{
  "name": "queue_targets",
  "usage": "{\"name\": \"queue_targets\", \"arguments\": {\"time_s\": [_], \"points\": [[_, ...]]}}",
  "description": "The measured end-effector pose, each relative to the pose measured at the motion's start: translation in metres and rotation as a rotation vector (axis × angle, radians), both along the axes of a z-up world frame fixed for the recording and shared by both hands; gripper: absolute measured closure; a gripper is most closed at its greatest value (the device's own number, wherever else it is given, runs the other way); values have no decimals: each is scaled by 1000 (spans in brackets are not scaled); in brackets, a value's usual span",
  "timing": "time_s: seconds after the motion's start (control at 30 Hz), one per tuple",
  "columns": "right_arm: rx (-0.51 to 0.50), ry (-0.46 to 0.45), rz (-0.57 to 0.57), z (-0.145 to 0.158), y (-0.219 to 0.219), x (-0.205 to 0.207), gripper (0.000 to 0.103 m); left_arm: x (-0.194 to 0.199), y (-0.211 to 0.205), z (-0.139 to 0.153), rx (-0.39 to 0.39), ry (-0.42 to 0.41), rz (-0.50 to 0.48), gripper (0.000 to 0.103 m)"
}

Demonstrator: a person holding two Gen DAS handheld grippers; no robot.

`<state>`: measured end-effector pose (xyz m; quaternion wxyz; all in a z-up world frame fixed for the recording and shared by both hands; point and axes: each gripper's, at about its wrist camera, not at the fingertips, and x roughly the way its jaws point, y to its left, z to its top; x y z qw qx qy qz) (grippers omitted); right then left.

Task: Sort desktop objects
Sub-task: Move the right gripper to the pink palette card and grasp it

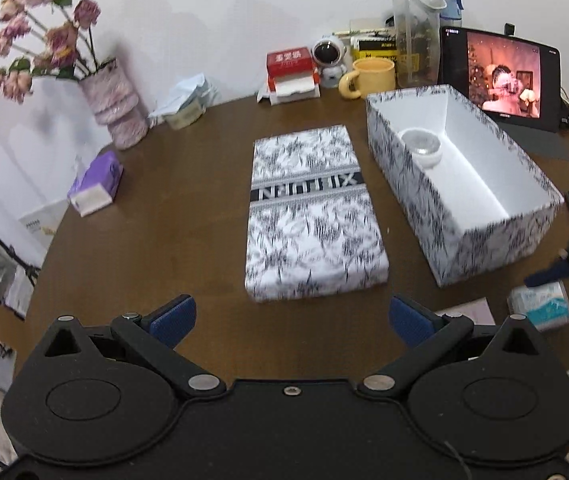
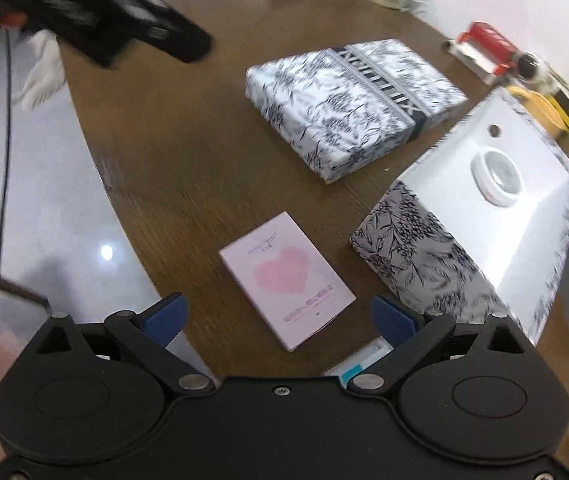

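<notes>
A black-and-white patterned box lid (image 1: 308, 216) lies flat in the middle of the brown table (image 1: 164, 220). To its right stands the matching open box (image 1: 504, 236), with a round white jar (image 1: 420, 146) at its far end. My left gripper (image 1: 292, 320) is open and holds nothing, hovering just short of the lid's near edge. My right gripper (image 2: 280, 320) is also open, low over a pink card with a heart (image 2: 284, 276). A small white-and-teal tissue pack (image 2: 358, 366) lies under its right finger. The lid (image 2: 352, 100), box (image 2: 424, 264) and jar (image 2: 496, 176) also show in the right wrist view.
A vase of dried roses (image 1: 116, 108) and a purple tissue pack (image 1: 96, 184) are at the left. A red tissue box (image 1: 290, 72), astronaut figure (image 1: 326, 56), yellow mug (image 1: 368, 78), clear bottle (image 1: 416, 32) and lit tablet (image 1: 500, 76) line the back wall. The table's rounded edge (image 2: 124, 200) drops to floor.
</notes>
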<state>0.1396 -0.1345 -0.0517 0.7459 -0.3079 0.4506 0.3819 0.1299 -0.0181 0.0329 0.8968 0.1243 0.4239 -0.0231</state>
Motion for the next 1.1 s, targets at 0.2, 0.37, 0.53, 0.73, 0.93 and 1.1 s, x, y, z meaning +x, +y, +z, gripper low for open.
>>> {"name": "queue_targets", "arguments": {"time_s": [0.2, 0.37, 0.53, 0.73, 0.93, 1.1], "points": [[-89, -5, 205, -28, 19, 13, 8, -17, 11, -19, -33, 39, 25, 0], [-141, -7, 365, -46, 32, 18, 9, -27, 19, -33, -122, 56, 45, 0], [-158, 47, 445, -55, 35, 24, 12, -34, 16, -45, -120, 78, 21, 0], [-167, 99, 498, -65, 37, 30, 18, -39, 15, -54, -148, 106, -1, 0], [-174, 127, 542, -69, 37, 33, 20, -43, 14, -57, -174, 125, -15, 0], [-184, 181, 503, -69, 39, 43, 30, -43, 13, -59, -177, 135, -7, 0]]}}
